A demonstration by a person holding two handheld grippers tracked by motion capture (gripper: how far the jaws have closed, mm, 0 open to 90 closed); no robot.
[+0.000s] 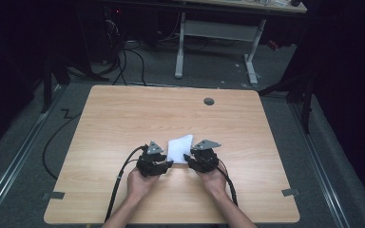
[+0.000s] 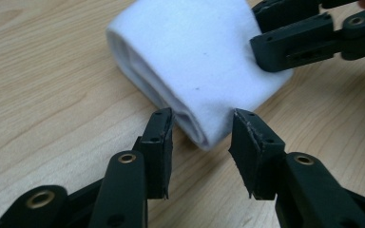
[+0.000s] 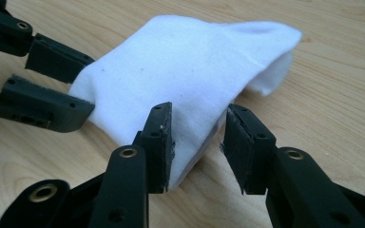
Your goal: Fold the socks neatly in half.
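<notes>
Together, your two grippers met at one folded white cloth [image 1: 180,148] lying on the single wooden table [image 1: 123,118], just nearer you than its middle. Your left gripper [image 1: 170,164] stood at the cloth's near left corner and your right gripper [image 1: 188,157] at its near right corner, the two tools close to each other with the cloth between them. Seen from the left gripper view, the jaws stood partly open on either side of a folded corner of the cloth [image 2: 195,66], and whether their pads touched it I cannot tell. From the right gripper view, the jaws stood likewise half apart; the cloth's [image 3: 180,71] edge lay against one pad and clear of the other. One dark round hole [image 1: 209,101] marked the far part of the tabletop. Bare wood lay open on every side of the cloth, widest toward the far edge and both side edges, while your two hands took up the strip toward the near edge.
</notes>
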